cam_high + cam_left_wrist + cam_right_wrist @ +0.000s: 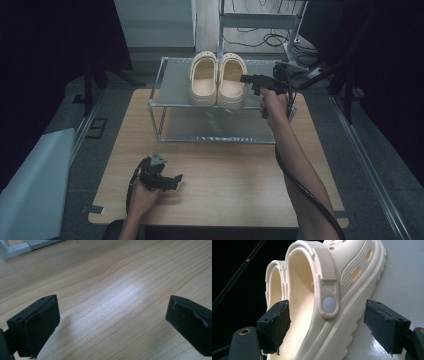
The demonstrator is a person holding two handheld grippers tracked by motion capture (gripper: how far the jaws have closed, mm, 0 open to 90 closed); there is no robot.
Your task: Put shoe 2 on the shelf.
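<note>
Two cream clogs set side by side on the top shelf of a metal-framed rack [161,85], toes toward the far side, heels toward the near edge: left clog [202,80], right clog [231,81]. Rack placed at the far half of a wooden table [240,175], with a lower shelf beneath. Right gripper [246,78] held at the right side of the right clog, level with the top shelf, arm reaching in from the near right. In the right gripper view, jaws spread wide, one on the inner side of the right clog's [332,302] heel wall, the other outside over the grey shelf surface; heel wall, strap and round rivet between them, with no pad pressed against the clog. Left clog [274,287] visible just behind. Left gripper [172,180] resting low over the near left part of the table, well apart from the rack, held in a hand. In the left gripper view, jaws spread wide over bare wood grain [112,290], nothing between them; a corner of the rack frame [15,250] at the far left.
</note>
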